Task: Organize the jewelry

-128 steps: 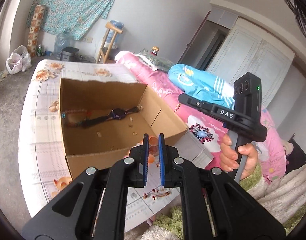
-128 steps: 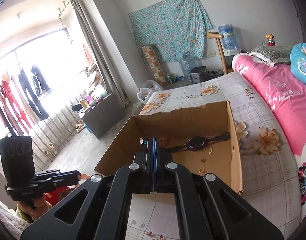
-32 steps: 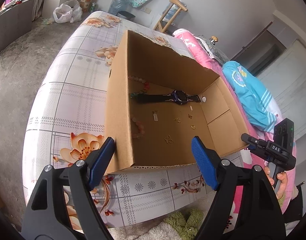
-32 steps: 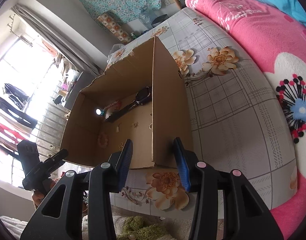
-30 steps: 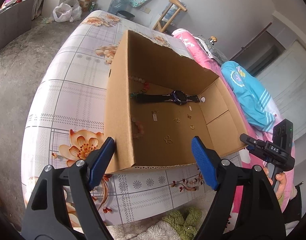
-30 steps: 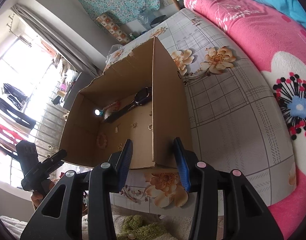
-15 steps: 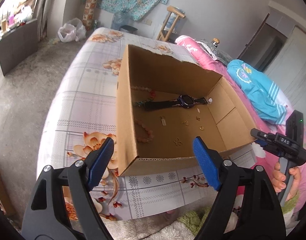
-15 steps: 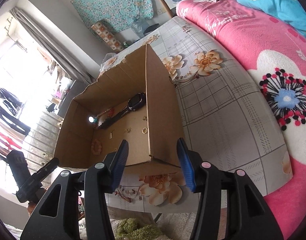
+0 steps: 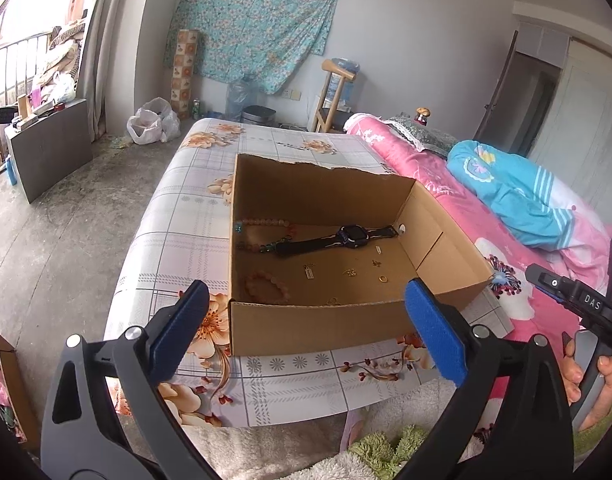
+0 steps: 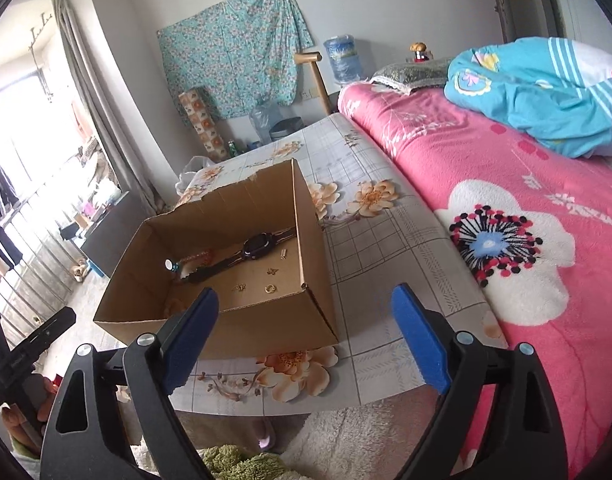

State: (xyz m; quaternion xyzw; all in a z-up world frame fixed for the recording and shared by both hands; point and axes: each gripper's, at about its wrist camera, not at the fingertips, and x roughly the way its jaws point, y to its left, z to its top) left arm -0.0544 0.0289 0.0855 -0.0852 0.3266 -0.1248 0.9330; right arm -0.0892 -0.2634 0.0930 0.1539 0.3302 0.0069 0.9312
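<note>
An open cardboard box stands on a flower-patterned table; it also shows in the right wrist view. Inside lie a black watch, a pink bead bracelet, a bead necklace and several small gold pieces. The watch and gold pieces show in the right wrist view too. My left gripper is open and empty, in front of the box. My right gripper is open and empty, near the box's front right corner.
A pink bed with a blue blanket lies right of the table. A fluffy rug lies below the table's front edge. A wooden stool and a water bottle stand at the far wall.
Both grippers have pulled back and away from the box walls and tilted up. The right gripper has opened wider. The box stands on the table as before.
</note>
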